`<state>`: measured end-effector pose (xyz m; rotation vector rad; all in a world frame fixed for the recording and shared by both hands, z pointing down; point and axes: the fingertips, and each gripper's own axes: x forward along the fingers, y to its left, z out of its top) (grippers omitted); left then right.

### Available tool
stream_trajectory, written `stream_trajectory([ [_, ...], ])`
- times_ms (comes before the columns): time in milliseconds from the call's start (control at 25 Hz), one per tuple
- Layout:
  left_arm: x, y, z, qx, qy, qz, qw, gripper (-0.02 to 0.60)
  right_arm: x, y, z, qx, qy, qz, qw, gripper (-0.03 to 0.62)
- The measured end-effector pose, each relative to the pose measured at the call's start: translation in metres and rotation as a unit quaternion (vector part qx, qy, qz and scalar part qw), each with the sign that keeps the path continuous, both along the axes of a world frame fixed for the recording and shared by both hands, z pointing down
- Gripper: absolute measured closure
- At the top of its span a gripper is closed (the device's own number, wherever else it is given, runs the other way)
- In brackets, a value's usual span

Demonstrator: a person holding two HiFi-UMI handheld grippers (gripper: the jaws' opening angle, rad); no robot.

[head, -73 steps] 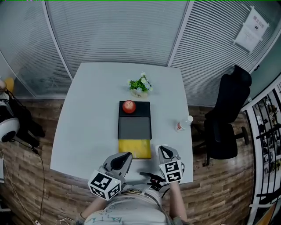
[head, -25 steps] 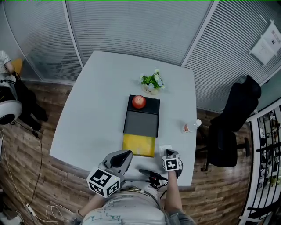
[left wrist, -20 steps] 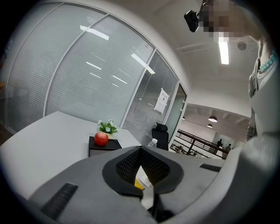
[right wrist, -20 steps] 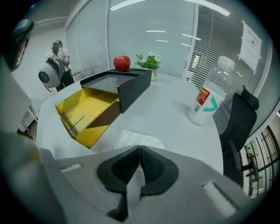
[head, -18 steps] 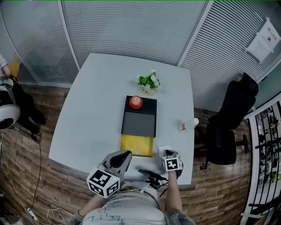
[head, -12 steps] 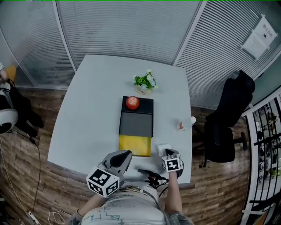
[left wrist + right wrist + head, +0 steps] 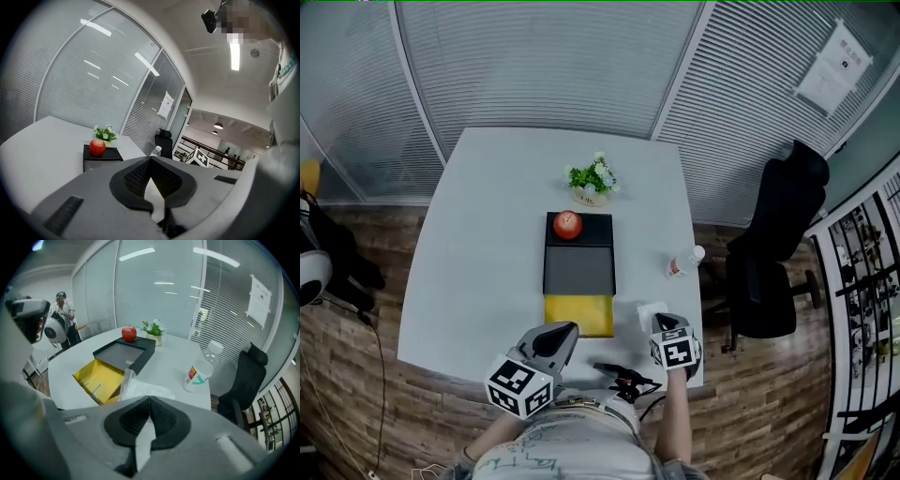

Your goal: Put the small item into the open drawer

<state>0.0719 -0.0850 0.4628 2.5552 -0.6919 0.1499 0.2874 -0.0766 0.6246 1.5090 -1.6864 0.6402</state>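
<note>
A black drawer unit (image 7: 578, 267) stands mid-table with its yellow drawer (image 7: 579, 315) pulled open toward me. The small item, a clear plastic packet (image 7: 649, 312), lies right of the drawer. In the right gripper view the packet (image 7: 140, 387) starts at the jaw tips with one edge lifted, and my right gripper (image 7: 667, 330) (image 7: 150, 398) is shut on its near edge. The yellow drawer (image 7: 101, 376) sits left of it. My left gripper (image 7: 551, 339) (image 7: 151, 159) is shut and holds nothing, raised near the table's front edge left of the drawer.
A red apple (image 7: 567, 224) rests on the unit's top, with a small potted plant (image 7: 592, 180) behind it. A plastic bottle (image 7: 684, 261) lies near the table's right edge. A black office chair (image 7: 769, 253) stands right of the table. A person (image 7: 63, 315) stands at the far left.
The head view has swung, so the table sits differently in frame. Since the oldest frame my right gripper has drawn back to the right and the packet now shows ahead of it.
</note>
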Motion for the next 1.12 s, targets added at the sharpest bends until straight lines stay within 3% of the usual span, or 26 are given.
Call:
stream_trajectory([
  [520, 0.011, 0.004, 0.001, 0.001, -0.002, 0.029, 0.9996, 0.584, -0.008, 0.012, -0.083, 0.045, -0.005, -0.001, 0.999, 0.591],
  [1120, 0.002, 0.007, 0.000, 0.005, 0.000, 0.023, 0.9997, 0.584, -0.026, 0.004, -0.092, 0.045, -0.002, -0.027, 0.999, 0.589],
])
